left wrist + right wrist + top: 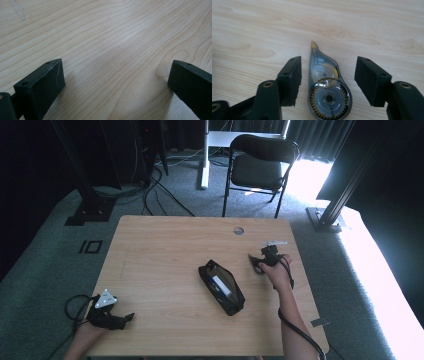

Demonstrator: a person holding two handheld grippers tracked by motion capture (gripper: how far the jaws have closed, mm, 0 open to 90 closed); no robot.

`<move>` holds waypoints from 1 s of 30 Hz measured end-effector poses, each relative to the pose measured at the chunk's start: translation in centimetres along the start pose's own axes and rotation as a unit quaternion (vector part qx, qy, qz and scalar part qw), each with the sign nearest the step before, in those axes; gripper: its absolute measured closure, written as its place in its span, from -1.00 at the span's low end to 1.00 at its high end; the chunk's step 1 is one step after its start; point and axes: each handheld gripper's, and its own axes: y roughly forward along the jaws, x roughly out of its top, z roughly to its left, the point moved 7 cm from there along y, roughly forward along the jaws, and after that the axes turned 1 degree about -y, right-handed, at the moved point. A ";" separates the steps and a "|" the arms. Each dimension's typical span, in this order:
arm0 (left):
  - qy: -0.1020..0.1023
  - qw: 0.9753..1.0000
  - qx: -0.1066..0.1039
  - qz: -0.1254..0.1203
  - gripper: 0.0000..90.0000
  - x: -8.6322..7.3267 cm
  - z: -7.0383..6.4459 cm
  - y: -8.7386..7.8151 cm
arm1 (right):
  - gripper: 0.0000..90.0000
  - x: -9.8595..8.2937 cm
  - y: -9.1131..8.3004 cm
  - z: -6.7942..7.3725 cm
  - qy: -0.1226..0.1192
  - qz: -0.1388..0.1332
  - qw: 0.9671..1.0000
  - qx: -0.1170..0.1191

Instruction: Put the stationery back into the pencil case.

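A clear correction tape dispenser [327, 92] lies flat on the wooden table [249, 30], directly between the right gripper's [329, 80] spread jaws, its long axis parallel to them, tip pointing away.

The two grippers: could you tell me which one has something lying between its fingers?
The right gripper: a correction tape dispenser lies between them. The left gripper frames bare table.

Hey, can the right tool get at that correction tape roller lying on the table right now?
Probably yes. The right tool is open with a jaw on each side of the correction tape roller, which lies flat on the table; nothing sits between them.
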 end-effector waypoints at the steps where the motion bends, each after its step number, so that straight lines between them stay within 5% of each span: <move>1: 0.000 1.000 0.000 0.000 -0.98 0.0 0.0 0.0 | -0.19 -0.1 0.3 -0.1 0.000 0.002 1.000 -0.001; 11: 0.000 1.000 0.000 0.000 -0.98 0.0 0.0 0.0 | -0.18 -0.8 2.3 -0.3 -0.007 0.022 1.000 -0.002; 22: 0.000 1.000 0.000 0.000 -0.98 0.0 0.0 0.0 | 0.09 -1.1 2.5 0.5 -0.019 0.029 0.999 0.006; 30: 0.000 1.000 0.000 0.000 -0.98 0.0 0.0 0.0 | 0.10 -0.8 1.7 0.7 0.008 0.033 0.999 0.005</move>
